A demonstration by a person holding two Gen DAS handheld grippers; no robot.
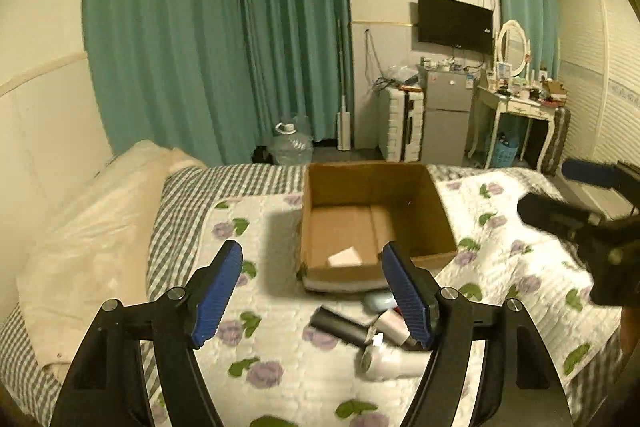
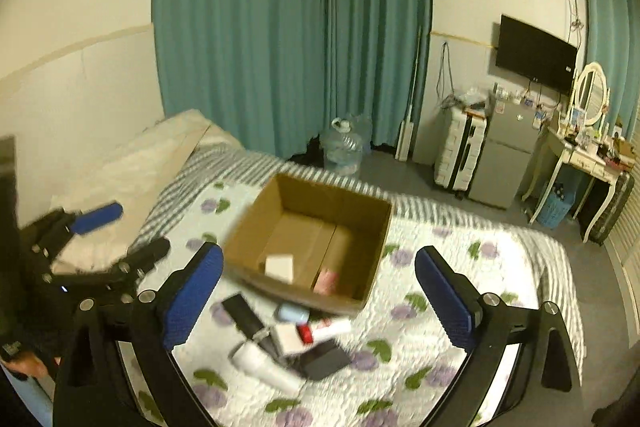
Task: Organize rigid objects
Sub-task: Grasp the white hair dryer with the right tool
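Cardboard box sits beyond both wide-open, empty grippers.

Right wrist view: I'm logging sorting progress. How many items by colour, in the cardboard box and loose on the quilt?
White: 4, flat pack in brown cardboard box; loose square pad, red-capped tube, cylindrical bottle.
Black: 2, loose rectangular bar, flat slab.
Light blue: 1, loose oval case.
Pink: 1, packet in box.
Total: 8; blur may hide more.
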